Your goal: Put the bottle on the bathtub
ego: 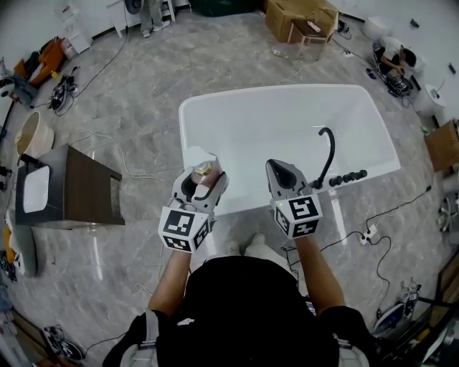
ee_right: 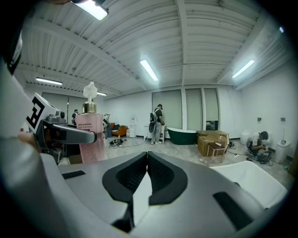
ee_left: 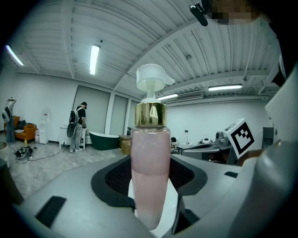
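A pink pump bottle (ee_left: 150,167) with a gold collar and white pump head stands upright between the jaws of my left gripper (ego: 203,183), which is shut on it. In the head view the bottle (ego: 201,172) hovers at the near left rim of the white bathtub (ego: 237,107). My right gripper (ego: 282,174) is shut with nothing in it, over the tub's near rim, just left of the black faucet (ego: 327,154). From the right gripper view the bottle (ee_right: 91,135) shows at the left, and the right gripper (ee_right: 145,173) has its pads touching.
Black tap knobs (ego: 348,177) sit on the tub's near right rim. A dark wooden cabinet (ego: 79,188) stands to the left. Cables (ego: 373,233) and a power strip lie on the marble floor at the right. Cardboard boxes (ego: 301,20) are behind the tub. People stand far back.
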`<state>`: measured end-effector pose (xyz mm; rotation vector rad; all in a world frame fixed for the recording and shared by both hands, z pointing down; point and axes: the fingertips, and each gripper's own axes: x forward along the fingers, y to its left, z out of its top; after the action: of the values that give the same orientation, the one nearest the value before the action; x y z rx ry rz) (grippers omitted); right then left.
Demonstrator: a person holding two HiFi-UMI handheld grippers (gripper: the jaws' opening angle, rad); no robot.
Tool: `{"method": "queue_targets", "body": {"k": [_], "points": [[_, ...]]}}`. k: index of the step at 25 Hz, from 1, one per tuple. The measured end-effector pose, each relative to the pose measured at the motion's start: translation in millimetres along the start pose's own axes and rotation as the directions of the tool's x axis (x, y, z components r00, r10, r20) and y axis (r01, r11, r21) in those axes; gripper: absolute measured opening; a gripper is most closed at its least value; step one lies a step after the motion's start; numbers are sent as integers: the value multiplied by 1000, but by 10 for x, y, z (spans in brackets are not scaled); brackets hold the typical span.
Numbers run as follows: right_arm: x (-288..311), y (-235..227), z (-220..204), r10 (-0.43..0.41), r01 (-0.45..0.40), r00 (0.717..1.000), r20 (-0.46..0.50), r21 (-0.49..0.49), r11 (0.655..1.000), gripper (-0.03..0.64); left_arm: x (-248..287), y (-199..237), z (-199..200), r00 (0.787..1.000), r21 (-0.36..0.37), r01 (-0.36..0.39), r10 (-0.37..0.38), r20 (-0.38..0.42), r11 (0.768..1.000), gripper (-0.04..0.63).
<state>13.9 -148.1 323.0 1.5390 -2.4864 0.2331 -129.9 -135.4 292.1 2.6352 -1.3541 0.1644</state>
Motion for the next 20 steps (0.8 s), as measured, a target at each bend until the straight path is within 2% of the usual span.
{"method": "queue_targets", "body": {"k": [3,8,14,20], "points": [[-26,-77,-92,-1,1,1000,-17,10,1000,23,57,-73,-91,1000,-7,6,-6,-18,1000,236],[-12,-222,-363,-3,6,997,-71,33,999,23,207,-142,-350,999,-59,22,-24,-45,998,236],[59,-349,-677,6,2,990,-138,55,998,23,404,-217,-754,992,-93,22,-33,-121,995,236],[180,-441,-1115,13,6,978,-207,91,996,23,611,-146,-1207,986,-93,-7,-9,-169,996,236]]}}
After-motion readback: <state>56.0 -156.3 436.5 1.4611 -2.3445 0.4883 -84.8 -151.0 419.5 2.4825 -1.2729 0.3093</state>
